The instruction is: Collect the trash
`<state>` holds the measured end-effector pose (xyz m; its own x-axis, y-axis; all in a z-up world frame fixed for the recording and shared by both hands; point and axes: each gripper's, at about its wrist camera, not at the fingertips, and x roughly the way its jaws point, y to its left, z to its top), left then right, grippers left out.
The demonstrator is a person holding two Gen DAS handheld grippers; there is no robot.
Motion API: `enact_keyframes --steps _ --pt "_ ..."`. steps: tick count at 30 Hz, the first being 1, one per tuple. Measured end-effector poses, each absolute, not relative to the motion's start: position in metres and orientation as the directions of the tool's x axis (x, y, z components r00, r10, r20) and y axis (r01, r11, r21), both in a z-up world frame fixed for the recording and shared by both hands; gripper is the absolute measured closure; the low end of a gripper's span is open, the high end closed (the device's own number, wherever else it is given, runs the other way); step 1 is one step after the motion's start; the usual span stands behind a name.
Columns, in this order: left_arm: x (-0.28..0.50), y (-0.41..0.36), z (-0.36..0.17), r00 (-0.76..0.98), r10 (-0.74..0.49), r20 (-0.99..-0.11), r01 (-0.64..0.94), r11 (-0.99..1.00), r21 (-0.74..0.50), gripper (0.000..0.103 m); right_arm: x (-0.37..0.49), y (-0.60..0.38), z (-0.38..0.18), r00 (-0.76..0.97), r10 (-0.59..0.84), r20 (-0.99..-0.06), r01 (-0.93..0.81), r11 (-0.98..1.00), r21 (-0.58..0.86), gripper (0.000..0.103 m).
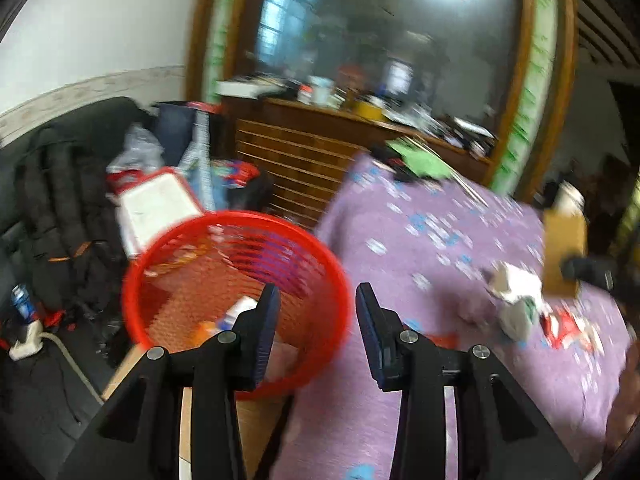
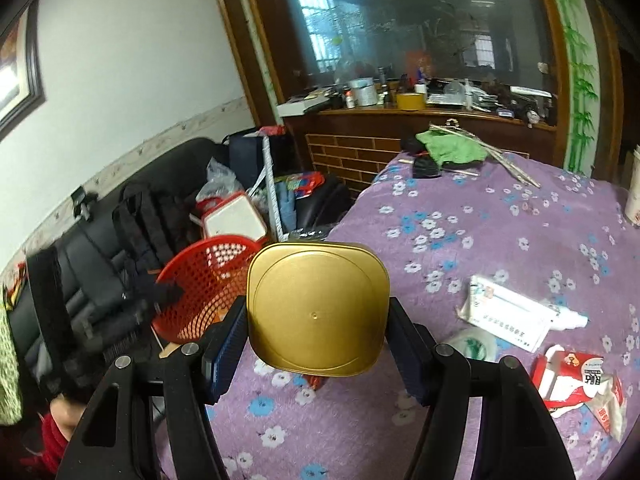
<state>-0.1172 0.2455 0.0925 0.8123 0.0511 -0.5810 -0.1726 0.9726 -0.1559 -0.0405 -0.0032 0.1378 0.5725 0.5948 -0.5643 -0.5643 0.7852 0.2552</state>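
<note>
Two claws work here: my left gripper (image 1: 316, 308) hangs released over the red basket (image 2: 208, 288) off the table's (image 2: 500, 240) left edge, while my right gripper (image 2: 318, 344) clamps the gold tin (image 2: 318, 308), likely binward. Wrappers (image 2: 572, 380) wait near the table's right edge.

Cluttered home: sofa (image 2: 100, 240), floral tablecloth (image 2: 500, 248)

- Your left wrist camera looks down along its fingers, close over the red basket (image 1: 236, 280), with the purple floral cloth (image 1: 440, 240) to its right.
- Your right wrist camera sits farther back, angled down across the cloth (image 2: 500, 232).
- Both share the basket (image 2: 208, 280), cloth and wooden cabinet (image 1: 304, 140).
</note>
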Motion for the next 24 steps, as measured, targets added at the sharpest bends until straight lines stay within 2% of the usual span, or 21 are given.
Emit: enact_keyframes --steps 1,2,3,8,10,15,17,21,24 --pt "-0.112 0.237 0.089 0.802 0.003 -0.597 -0.127 0.978 -0.165 0.055 -0.039 -0.007 0.139 0.58 0.59 -0.562 -0.554 0.791 0.258 0.032" --pt "-0.105 0.226 0.082 0.777 -0.063 -0.626 -0.062 0.983 -0.175 0.04 -0.038 -0.01 0.139 0.587 0.585 -0.56 -0.546 0.797 0.26 0.032" --pt "-0.099 0.214 0.077 0.76 -0.098 -0.643 -0.02 0.985 -0.174 0.038 -0.038 -0.015 0.139 0.594 0.578 -0.559 -0.535 0.803 0.262 0.032" --pt "-0.073 0.169 0.052 0.673 -0.149 -0.725 0.128 0.988 -0.084 0.037 -0.04 -0.036 0.134 0.604 0.566 -0.561 -0.504 0.817 0.282 0.032" --pt "-0.062 0.16 0.044 0.648 -0.121 -0.752 0.135 0.99 -0.042 0.033 -0.042 -0.044 0.13 0.605 0.562 -0.564 -0.497 0.82 0.284 0.032" --pt "-0.035 0.156 0.023 0.581 -0.082 -0.809 0.098 0.995 -0.03 0.033 -0.042 -0.057 0.121 0.6 0.571 -0.56 -0.483 0.817 0.316 0.032" --pt "-0.033 0.151 0.021 0.597 -0.073 -0.799 0.103 0.995 -0.014 0.033 -0.042 -0.061 0.118 0.595 0.577 -0.56 -0.481 0.813 0.328 0.032" --pt "-0.033 0.149 0.021 0.622 -0.068 -0.78 0.092 0.996 -0.014 0.05 -0.043 -0.064 0.113 0.589 0.58 -0.563 -0.482 0.811 0.331 0.032" --pt "-0.034 0.148 0.022 0.624 -0.093 -0.776 0.105 0.994 -0.034 0.054 -0.043 -0.065 0.111 0.585 0.583 -0.563 -0.48 0.809 0.34 0.032"
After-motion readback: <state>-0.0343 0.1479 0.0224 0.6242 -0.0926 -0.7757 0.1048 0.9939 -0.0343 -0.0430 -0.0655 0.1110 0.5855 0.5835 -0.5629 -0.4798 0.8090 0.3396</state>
